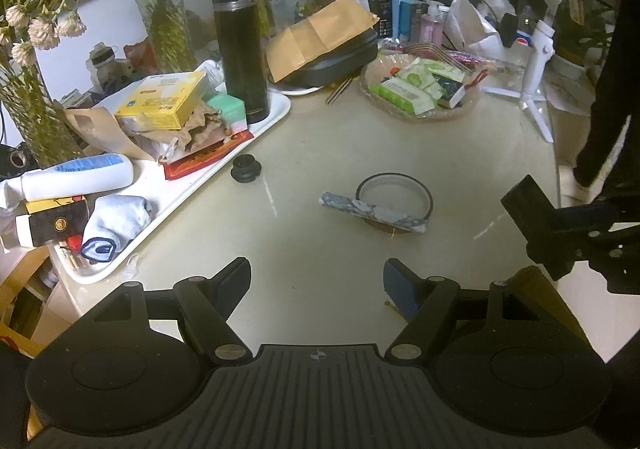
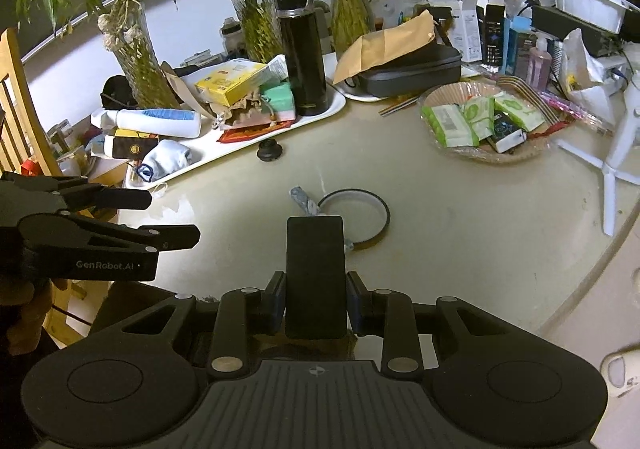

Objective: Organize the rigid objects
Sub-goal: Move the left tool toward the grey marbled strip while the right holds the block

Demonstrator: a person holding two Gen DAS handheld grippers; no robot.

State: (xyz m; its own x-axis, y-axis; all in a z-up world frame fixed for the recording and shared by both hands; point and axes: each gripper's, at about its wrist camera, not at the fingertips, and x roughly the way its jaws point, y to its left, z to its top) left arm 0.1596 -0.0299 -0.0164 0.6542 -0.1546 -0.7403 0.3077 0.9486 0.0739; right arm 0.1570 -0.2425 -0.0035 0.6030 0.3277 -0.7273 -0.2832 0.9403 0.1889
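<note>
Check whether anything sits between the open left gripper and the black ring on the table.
Only bare table lies before the open left gripper. A blue patterned stick lies across the near edge of the black ring, so the ring's near rim is partly covered.

Black flask [image 1: 239, 45], yellow box [image 1: 162, 100]

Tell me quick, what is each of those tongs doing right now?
Left tongs: open, nothing between them, over the table.
Right tongs: closed on a flat black block, held clear of the table.
</note>
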